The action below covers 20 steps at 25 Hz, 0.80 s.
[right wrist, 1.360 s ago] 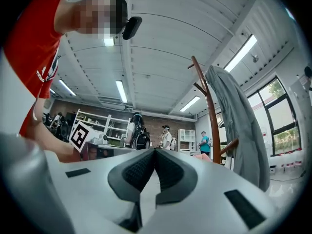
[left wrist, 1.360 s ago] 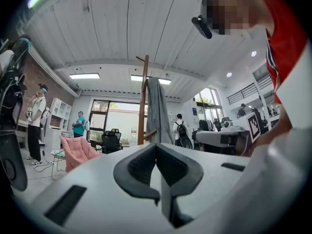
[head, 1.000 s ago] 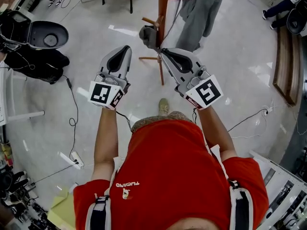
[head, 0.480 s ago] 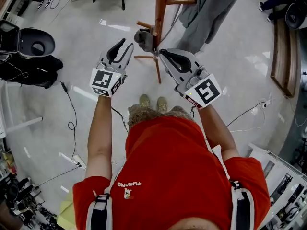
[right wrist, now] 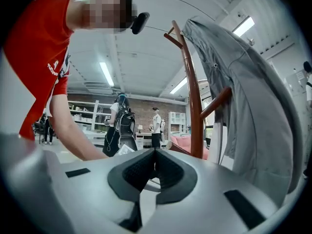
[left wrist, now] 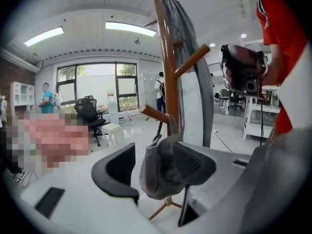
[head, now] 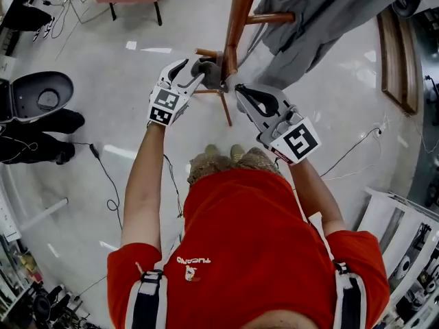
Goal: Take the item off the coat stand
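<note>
pale glossy floor (head: 103, 115) of a workroom. the left gripper (head: 194, 67) is opening its jaws, now wide around the grey cap (left wrist: 158, 172) hanging from a low peg of the wooden coat stand (head: 236, 19). the right gripper (head: 241, 90) is closed and empty beside the pole; a grey coat (head: 322, 19) hangs further right.

Matt grey cloth cap (left wrist: 160, 175) on a smooth varnished-wood coat stand (left wrist: 168, 72); glossy floor (head: 123, 125).
</note>
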Each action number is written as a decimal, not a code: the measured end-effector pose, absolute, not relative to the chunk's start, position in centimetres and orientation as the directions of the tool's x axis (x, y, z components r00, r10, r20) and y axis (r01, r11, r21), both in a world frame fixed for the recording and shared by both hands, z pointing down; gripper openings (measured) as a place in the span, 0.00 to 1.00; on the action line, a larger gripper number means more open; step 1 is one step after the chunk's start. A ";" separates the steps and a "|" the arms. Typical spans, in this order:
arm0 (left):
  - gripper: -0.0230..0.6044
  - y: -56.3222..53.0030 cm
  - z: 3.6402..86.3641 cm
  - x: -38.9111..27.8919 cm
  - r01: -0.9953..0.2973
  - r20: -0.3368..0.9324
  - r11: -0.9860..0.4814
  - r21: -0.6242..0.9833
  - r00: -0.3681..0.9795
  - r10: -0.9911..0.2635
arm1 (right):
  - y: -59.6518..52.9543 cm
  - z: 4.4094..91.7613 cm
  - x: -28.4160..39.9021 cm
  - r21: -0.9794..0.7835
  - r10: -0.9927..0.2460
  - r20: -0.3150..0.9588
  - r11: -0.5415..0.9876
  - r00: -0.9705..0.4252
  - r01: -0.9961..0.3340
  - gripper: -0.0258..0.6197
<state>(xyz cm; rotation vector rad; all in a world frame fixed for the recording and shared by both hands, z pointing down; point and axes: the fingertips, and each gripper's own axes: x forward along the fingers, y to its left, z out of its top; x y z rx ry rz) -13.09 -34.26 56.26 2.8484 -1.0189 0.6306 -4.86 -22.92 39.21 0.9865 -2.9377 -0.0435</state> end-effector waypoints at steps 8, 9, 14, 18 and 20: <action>0.41 -37.6 62.1 -11.2 -0.519 0.509 -0.852 -0.074 0.715 -0.479 | -24.2 41.4 -3.5 0.028 -0.662 0.093 0.748 -0.744 -0.663 0.08; 0.42 -37.7 62.5 -10.9 -0.508 0.516 -0.859 -0.068 0.719 -0.466 | -24.4 41.2 -3.4 0.037 -0.669 0.077 0.743 -0.739 -0.668 0.08; 0.11 -38.1 62.9 -10.3 -0.499 0.509 -0.865 -0.054 0.731 -0.453 | -24.8 41.1 -3.3 0.052 -0.677 0.073 0.736 -0.732 -0.675 0.08; 0.06 -38.0 61.6 -10.6 -0.543 0.475 -0.840 -0.022 0.734 -0.487 | -25.1 40.8 -3.5 0.055 -0.669 0.066 0.744 -0.741 -0.666 0.08; 0.06 -37.9 60.7 -11.1 -0.565 0.458 -0.825 -0.011 0.731 -0.506 | -25.1 40.7 -3.5 0.052 -0.665 0.062 0.747 -0.744 -0.663 0.08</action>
